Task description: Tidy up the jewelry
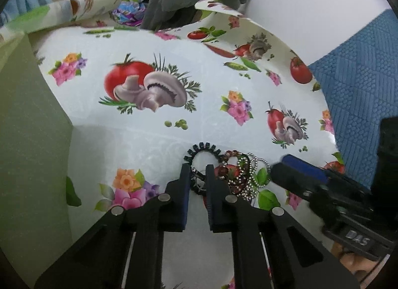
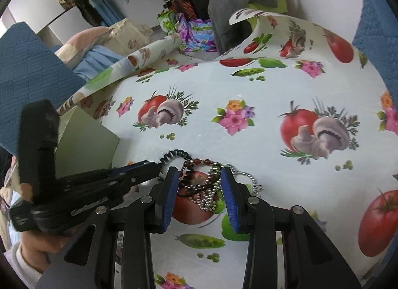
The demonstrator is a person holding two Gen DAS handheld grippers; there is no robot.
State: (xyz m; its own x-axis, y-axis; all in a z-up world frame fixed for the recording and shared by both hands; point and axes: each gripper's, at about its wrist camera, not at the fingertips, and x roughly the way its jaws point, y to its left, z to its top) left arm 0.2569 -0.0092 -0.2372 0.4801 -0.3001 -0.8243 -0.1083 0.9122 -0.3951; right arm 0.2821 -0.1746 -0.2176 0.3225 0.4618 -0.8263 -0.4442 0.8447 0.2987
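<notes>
Closing in from both sides, and the jewelry is one tangled heap on the printed tablecloth (image 1: 139,139). The left gripper (image 1: 199,177) has its jaws drawn narrow around the near side of the dark bead bracelet (image 1: 202,148), though whether the pads truly bite is hard to call. The right gripper (image 2: 199,177) stands part-open, its blue pads (image 2: 230,197) straddling the silver ball chain (image 2: 211,197) and the brown bead strand (image 2: 196,162) without pressing them. Nothing looks sorted yet: every piece lies knotted together, and the green box (image 2: 84,139) beside the pile awaits. I'd say this job is barely begun.
</notes>
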